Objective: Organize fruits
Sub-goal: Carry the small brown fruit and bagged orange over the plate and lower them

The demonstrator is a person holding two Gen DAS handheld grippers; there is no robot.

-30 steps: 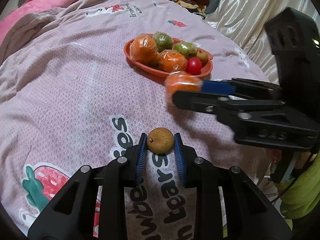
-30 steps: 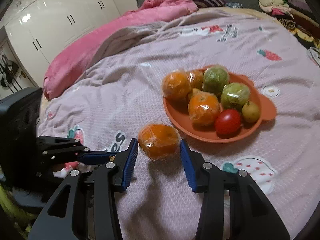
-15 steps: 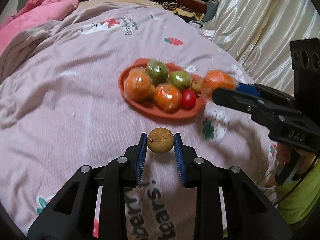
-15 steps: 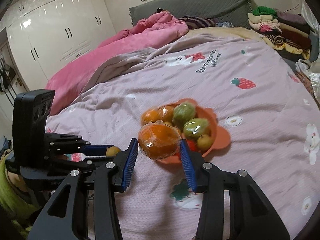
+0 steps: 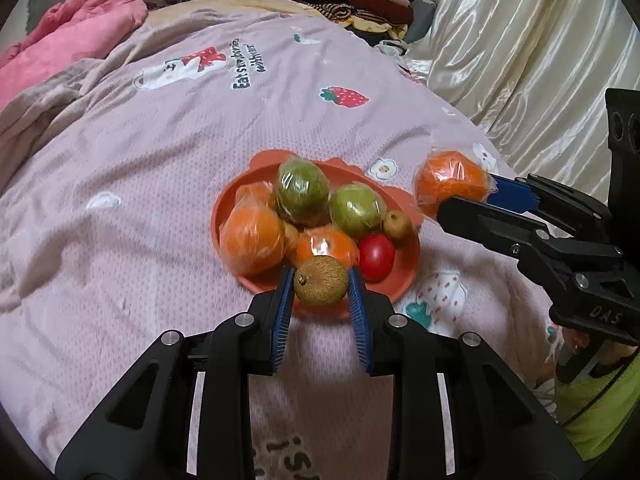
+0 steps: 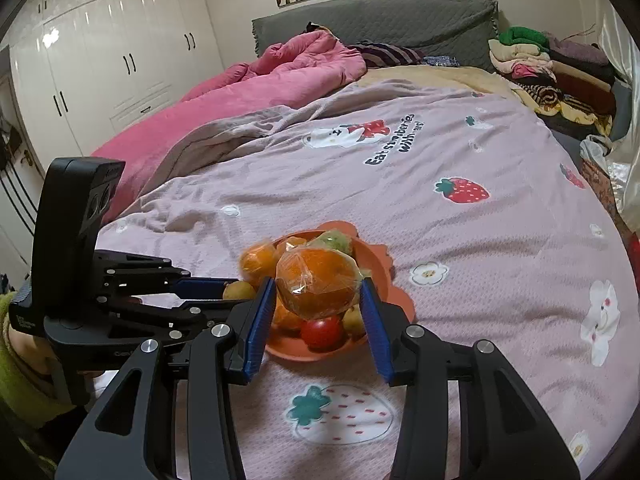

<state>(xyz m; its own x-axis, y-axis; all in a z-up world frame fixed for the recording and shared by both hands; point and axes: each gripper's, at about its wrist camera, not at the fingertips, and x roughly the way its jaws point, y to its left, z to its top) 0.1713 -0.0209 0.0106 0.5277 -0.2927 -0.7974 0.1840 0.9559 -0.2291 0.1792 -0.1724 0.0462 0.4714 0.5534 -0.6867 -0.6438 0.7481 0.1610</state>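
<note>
Fruit in both grippers. Left gripper [image 5: 321,286] pinches small brown fruit [image 5: 320,280] over near rim of orange plate [image 5: 404,272]; right gripper [image 6: 318,294] clamps wrapped orange [image 6: 317,283] above plate (crowded already). Lower into gaps, release gently, avoid nudging tomato [image 5: 376,257].

The left gripper [image 5: 321,307] is black with blue ridged pads [image 5: 282,314] and shiny round silver screws. The right gripper [image 6: 318,322] looks the same. A green sleeve [image 5: 600,408] shows.
</note>
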